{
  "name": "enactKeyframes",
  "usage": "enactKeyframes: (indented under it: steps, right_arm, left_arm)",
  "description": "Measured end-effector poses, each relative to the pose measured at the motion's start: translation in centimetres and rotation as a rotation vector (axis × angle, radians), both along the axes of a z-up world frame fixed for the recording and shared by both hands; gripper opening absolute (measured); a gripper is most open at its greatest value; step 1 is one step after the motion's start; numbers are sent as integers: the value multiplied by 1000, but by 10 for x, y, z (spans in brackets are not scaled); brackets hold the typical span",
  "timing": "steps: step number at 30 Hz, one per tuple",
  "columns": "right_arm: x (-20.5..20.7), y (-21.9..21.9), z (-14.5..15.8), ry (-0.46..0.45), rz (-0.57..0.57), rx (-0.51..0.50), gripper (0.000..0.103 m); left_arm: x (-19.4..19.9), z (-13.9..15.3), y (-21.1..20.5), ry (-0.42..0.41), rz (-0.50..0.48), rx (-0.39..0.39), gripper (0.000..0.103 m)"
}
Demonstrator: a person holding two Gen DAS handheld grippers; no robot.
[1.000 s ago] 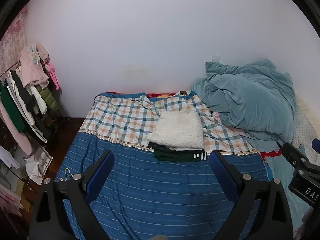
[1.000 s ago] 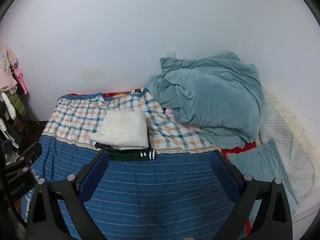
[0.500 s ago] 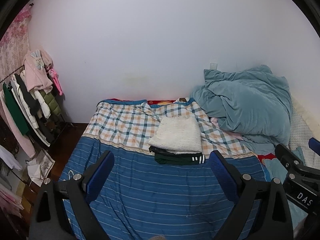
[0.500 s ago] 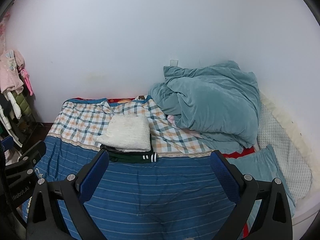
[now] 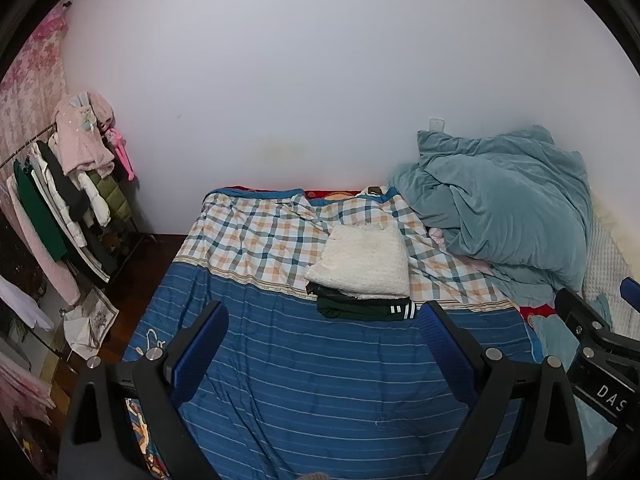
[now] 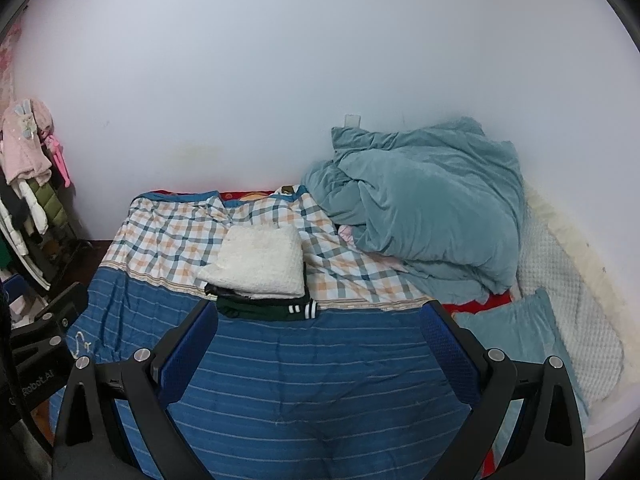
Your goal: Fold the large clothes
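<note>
A folded white knit garment (image 5: pixel 365 261) lies on top of a folded dark green garment with white stripes (image 5: pixel 364 307), stacked mid-bed on the blue striped and plaid sheet (image 5: pixel 320 380). The stack also shows in the right wrist view (image 6: pixel 260 262). My left gripper (image 5: pixel 322 340) is open and empty, held above the near part of the bed, apart from the stack. My right gripper (image 6: pixel 318 340) is open and empty, beside it to the right. Each gripper shows at the edge of the other's view.
A crumpled teal duvet (image 5: pixel 500 208) is heaped at the back right by the white wall. A teal pillow (image 6: pixel 516 332) and white quilted blanket (image 6: pixel 576 304) lie on the right. A clothes rack with hanging garments (image 5: pixel 60 200) stands left of the bed.
Both grippers have drawn back and up from the bed; the stack looks smaller and more of the wall and clothes rack shows. Both stay open.
</note>
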State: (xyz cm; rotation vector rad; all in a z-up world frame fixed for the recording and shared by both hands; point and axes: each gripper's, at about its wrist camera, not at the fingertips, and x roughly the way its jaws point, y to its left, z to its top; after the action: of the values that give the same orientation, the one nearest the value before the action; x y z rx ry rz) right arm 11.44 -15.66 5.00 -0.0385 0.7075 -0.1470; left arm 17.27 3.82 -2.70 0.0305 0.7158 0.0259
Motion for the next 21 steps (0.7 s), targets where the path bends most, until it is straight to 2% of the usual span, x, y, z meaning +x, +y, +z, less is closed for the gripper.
enactKeyframes:
  steps: [7,21]
  right_arm:
    - [7,0,6,-6,19,2,102]
    - [6,-1,-3,8,19,16,102]
  left_arm:
    - [0,2,0,-1,10,-4,97]
    - [2,2,-2,-4,27,-7,97]
